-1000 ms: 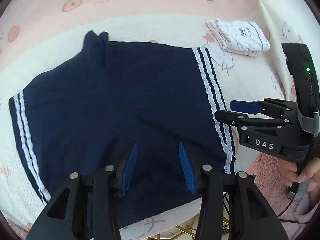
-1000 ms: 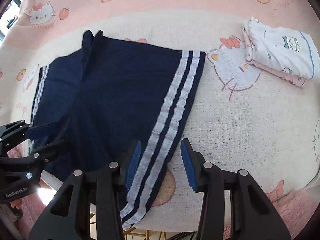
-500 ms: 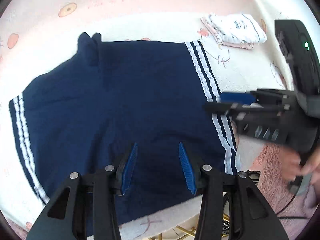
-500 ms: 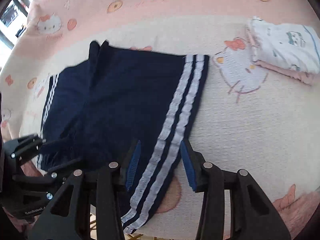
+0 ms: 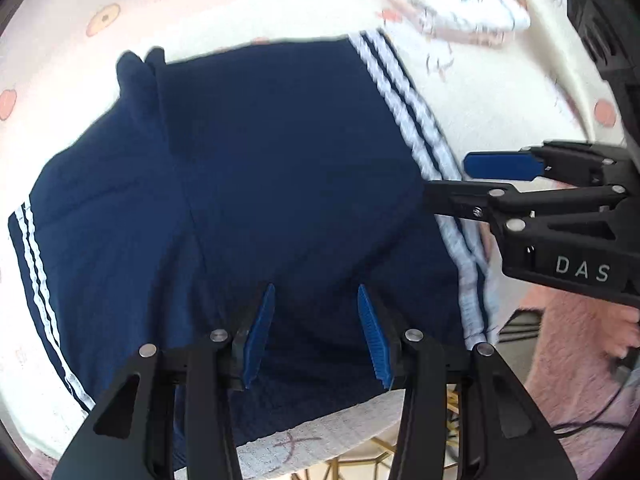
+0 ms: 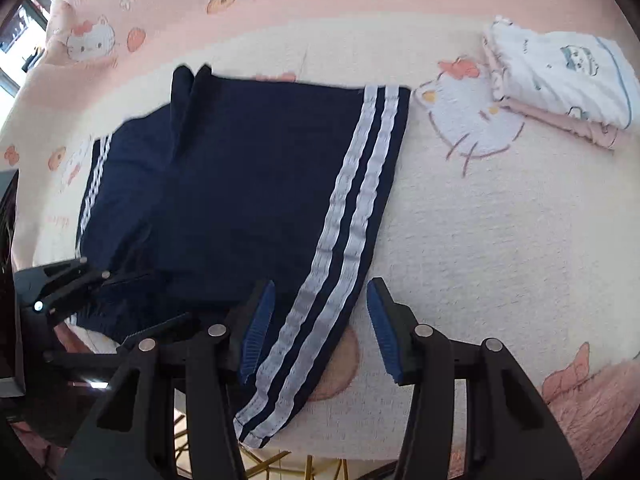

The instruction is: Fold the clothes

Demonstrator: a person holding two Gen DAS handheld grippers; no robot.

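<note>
Navy shorts (image 5: 248, 184) with white side stripes lie spread flat on a pink cartoon-print blanket (image 5: 500, 92); they also show in the right wrist view (image 6: 248, 184). My left gripper (image 5: 316, 334) is open over the near middle edge of the shorts, holding nothing. My right gripper (image 6: 316, 330) is open over the striped right edge (image 6: 344, 232), the stripes running between its blue pads. In the left wrist view the right gripper (image 5: 456, 180) reaches in from the right at the striped edge.
A folded white and pink stack of clothes (image 6: 560, 88) lies at the back right; it also shows in the left wrist view (image 5: 456, 12). The blanket's near edge (image 6: 360, 440) hangs over a gold-legged table. A fluffy pink rug (image 5: 580, 344) lies lower right.
Both grippers have stayed open. The right gripper has shifted slightly along the striped edge, and the left gripper's view has moved a little closer to the shorts.
</note>
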